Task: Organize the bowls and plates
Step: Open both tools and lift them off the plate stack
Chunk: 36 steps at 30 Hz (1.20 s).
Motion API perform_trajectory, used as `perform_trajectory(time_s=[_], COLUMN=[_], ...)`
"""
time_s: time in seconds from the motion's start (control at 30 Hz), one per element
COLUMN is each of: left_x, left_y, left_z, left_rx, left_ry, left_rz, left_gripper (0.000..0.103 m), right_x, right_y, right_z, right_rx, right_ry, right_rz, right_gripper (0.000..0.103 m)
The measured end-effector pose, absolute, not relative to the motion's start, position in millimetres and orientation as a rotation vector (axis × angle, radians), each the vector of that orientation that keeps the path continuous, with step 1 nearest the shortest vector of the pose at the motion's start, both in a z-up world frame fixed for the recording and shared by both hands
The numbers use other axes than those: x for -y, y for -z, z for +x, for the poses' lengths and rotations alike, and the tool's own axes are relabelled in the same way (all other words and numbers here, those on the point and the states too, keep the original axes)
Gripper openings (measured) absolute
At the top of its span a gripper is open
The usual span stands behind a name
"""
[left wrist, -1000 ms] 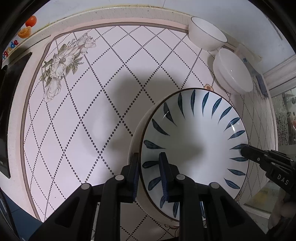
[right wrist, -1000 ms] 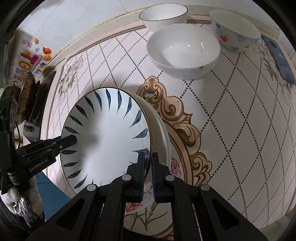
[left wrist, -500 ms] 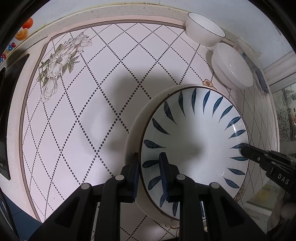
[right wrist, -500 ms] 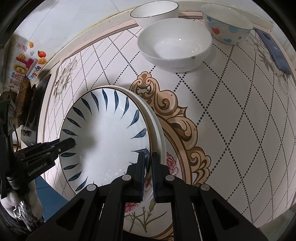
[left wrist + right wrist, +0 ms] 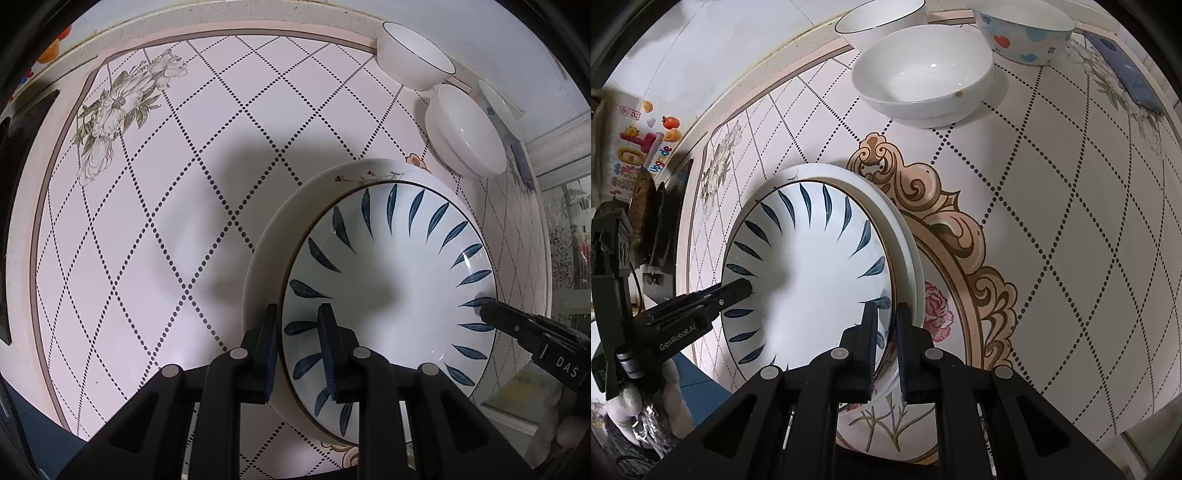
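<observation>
The blue-leaf plate (image 5: 391,280) sits over a larger white plate (image 5: 266,258) on the diamond-patterned tabletop (image 5: 184,184). The left gripper (image 5: 297,332) pinches its rim at 6 o'clock in the left wrist view, while the right gripper (image 5: 886,325) clamps the opposite rim. Toward 1 o'clock in the left view stand a dark-rimmed white bowl (image 5: 413,55) and a plain white bowl (image 5: 465,129); the right view adds a heart-patterned bowl (image 5: 1023,33) at 1 o'clock.
</observation>
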State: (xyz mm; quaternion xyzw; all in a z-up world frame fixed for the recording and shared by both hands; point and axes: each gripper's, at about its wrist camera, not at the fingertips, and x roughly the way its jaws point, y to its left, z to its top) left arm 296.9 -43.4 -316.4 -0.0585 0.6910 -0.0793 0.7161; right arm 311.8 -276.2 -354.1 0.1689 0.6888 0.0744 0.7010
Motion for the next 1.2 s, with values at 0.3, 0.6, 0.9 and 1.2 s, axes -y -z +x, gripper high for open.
perform_trajectory(time_s=[0.3,0.6,0.9,1.2], left_x=[43.3,31.9,32.3,22.4], left_y=[313.7,272.1,173.9,114.3], left_z=[293.8,277.4,228.6,177.3], left_rx=[-1.545,-1.477,-1.371,-1.299], left_ry=[0.164,0.145,0.131,0.173], left_rz=[-0.128,-0.095,-0.084,-0.11], left_gripper=[0.019,0.019,0.019,0.019], right_x=[277.0,269.9,252.6,242.9], right_y=[352.2,334.1,236.2,139.7], right_z=[310.1,306.1,263.2,193.3], right_rx=[-1.543,-1.529,-1.39,-1.269], right_ry=[-0.158,-0.147,-0.169,-0.187], right_rz=[0.4,0.341,0.259,0.254], right_gripper=[0.015,0.021,0.025,0.026])
